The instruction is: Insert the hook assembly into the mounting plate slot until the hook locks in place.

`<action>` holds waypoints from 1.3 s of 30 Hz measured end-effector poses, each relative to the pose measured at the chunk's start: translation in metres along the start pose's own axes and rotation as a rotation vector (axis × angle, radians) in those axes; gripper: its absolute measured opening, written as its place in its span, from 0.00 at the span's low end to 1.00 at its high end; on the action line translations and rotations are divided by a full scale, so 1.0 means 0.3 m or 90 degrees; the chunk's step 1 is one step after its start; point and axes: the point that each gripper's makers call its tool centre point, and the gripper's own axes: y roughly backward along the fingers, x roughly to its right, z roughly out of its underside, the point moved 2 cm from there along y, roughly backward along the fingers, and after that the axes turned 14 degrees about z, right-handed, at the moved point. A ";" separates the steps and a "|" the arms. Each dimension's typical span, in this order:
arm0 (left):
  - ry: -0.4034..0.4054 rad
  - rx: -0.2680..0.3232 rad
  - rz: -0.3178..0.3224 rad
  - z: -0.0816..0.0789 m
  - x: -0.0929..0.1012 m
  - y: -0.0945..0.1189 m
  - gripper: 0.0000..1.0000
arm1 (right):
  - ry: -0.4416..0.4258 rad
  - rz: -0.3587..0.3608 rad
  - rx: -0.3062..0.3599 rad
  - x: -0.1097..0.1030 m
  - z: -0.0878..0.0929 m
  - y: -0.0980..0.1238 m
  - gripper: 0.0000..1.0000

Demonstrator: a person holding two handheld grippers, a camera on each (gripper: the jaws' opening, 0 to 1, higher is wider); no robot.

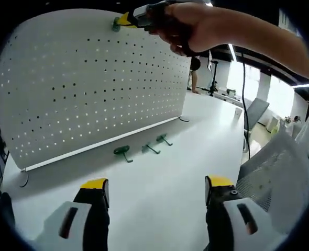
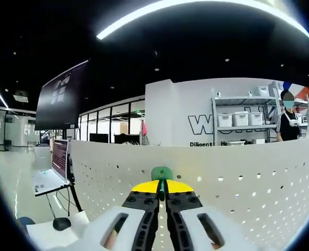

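Now, largest first: the white pegboard (image 1: 91, 89) stands upright on the white table (image 1: 159, 193), propped on small wire feet, so it can rock or slide if you push hard near the top edge. That is the main risk, since the right gripper (image 1: 124, 21) is working at the board's upper rim, about 12 o'clock in the left gripper view, where leverage on the board is greatest.

The right gripper's jaws are pinched together on a green hook (image 2: 161, 173), held against the top row of holes. In the right gripper view the hook sits dead centre, just past the yellow tips. You cannot see from either view whether its prongs are in the holes; if they are off a hole, pressing will skid the hook along the face or twist it out of the grip.

The left gripper (image 1: 157, 191) hangs with jaws spread, holding nothing, low over the table at 6 o'clock. It is not bracing the board.

Three spare hooks (image 1: 144, 148) lie on the table just in front of the board's foot; a shifting board could knock them.
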 end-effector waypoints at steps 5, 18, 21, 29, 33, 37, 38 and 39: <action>0.004 -0.001 0.000 0.004 -0.003 -0.001 0.77 | 0.006 -0.004 -0.002 -0.008 0.007 -0.009 0.01; 0.010 0.001 0.000 0.008 -0.006 0.008 0.75 | 0.005 0.000 -0.010 -0.015 0.023 -0.024 0.01; 0.010 0.003 -0.003 0.007 -0.008 0.010 0.75 | 0.004 0.006 -0.011 -0.014 0.022 -0.023 0.01; 0.011 0.006 -0.001 0.005 0.000 0.011 0.74 | 0.007 0.038 -0.013 -0.022 0.022 -0.029 0.01; 0.008 0.004 0.004 0.004 0.008 0.004 0.74 | 0.002 0.065 -0.026 -0.027 0.022 -0.037 0.01; 0.002 0.013 0.019 -0.005 0.026 0.000 0.74 | -0.001 0.100 -0.025 -0.033 0.026 -0.040 0.01; 0.002 0.013 0.021 -0.005 0.028 -0.001 0.74 | -0.007 0.111 -0.024 -0.033 0.026 -0.041 0.01; 0.004 0.012 0.022 -0.003 0.029 -0.002 0.74 | -0.011 0.116 -0.024 -0.033 0.026 -0.040 0.01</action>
